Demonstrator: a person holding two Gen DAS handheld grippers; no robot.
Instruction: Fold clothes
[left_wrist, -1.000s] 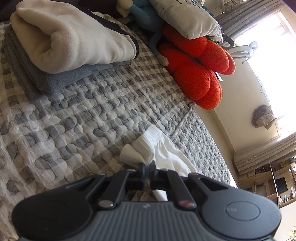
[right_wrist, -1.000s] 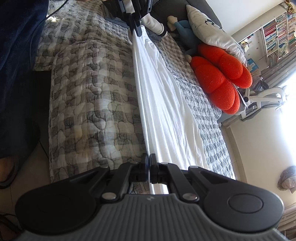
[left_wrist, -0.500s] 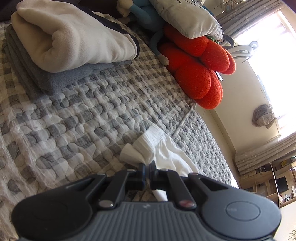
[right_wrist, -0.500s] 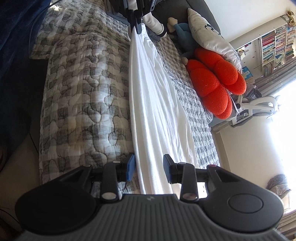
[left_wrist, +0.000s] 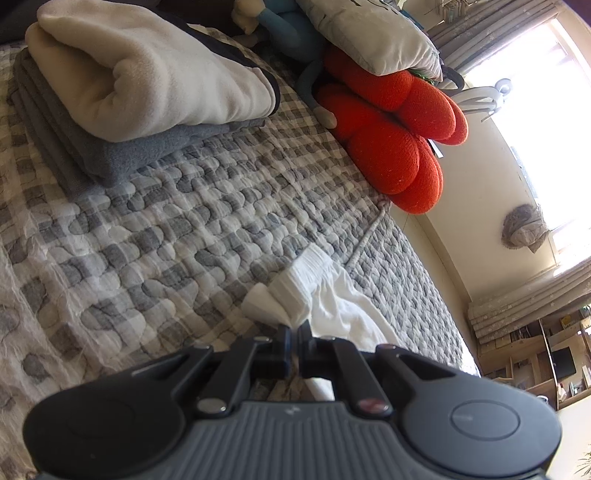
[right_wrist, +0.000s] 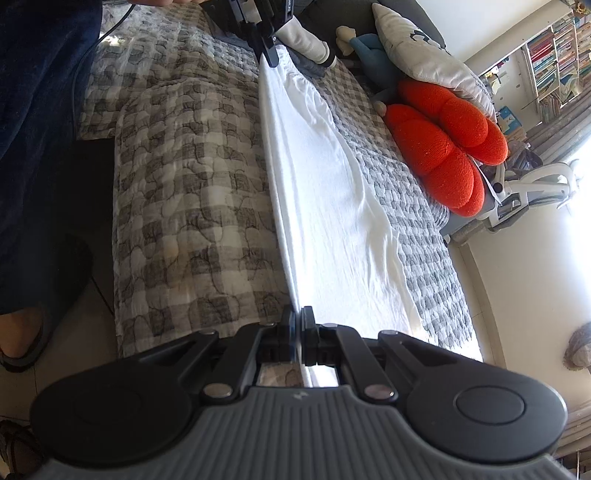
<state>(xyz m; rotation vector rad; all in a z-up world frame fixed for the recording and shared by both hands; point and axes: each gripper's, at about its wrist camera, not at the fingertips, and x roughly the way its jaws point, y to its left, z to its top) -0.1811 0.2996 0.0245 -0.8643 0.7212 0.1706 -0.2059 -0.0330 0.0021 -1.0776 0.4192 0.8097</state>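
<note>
A long white garment (right_wrist: 332, 206) lies stretched along the grey checked quilt (right_wrist: 192, 192) of a bed. My right gripper (right_wrist: 298, 321) is shut on its near edge. At the far end of the right wrist view, my left gripper (right_wrist: 271, 55) pinches the other end. In the left wrist view my left gripper (left_wrist: 294, 332) is shut on the bunched elastic band of the white garment (left_wrist: 306, 284), which rests on the quilt (left_wrist: 166, 229).
Folded cream and grey fleece clothes (left_wrist: 140, 85) are stacked at the back left. An orange flower cushion (left_wrist: 391, 136), a blue soft toy (left_wrist: 295, 33) and a grey pillow (left_wrist: 365, 37) lie along the far side. A person's dark-clothed leg (right_wrist: 33, 147) and sandalled foot stand beside the bed.
My right gripper opened half a second ago with the garment's edge between its fingers and has shut on it again. The left gripper has kept its hold without moving.
</note>
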